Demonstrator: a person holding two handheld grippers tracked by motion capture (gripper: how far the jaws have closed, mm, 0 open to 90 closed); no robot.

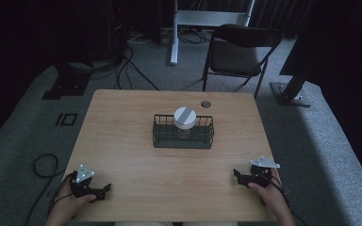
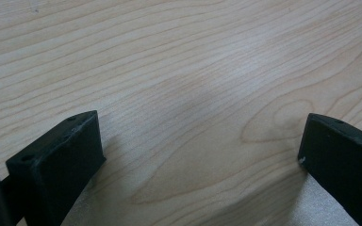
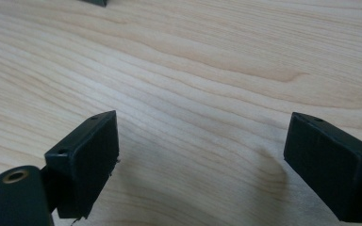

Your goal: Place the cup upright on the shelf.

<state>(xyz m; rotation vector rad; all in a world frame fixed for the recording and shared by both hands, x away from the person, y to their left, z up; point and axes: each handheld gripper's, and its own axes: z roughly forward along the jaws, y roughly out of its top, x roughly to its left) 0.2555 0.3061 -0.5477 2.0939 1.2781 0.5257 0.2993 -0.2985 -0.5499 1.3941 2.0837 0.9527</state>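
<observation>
high view: overhead, facing forward | 2 gripper views: close, low — all share the table (image 1: 132,183) top

basket (image 1: 183,139) contents unclear | chair (image 1: 238,52) back dim

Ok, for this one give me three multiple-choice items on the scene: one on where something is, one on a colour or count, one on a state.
1. Where does the jar with the white lid stand?
A. Inside the dark wire basket at mid-table
B. On the bare table by the left gripper
C. On the folding chair

2. How many jars are in the basket?
A. Three
B. One
C. None

3. How do the right gripper jaws stand?
A. Shut on the jar
B. Shut on nothing
C. Open, nothing between them

Answers:
1 A: the high view shows the jar within the basket's walls.
2 B: a single lidded jar rises from it.
3 C: the right gripper view shows bare wood between the spread jaws.
</observation>
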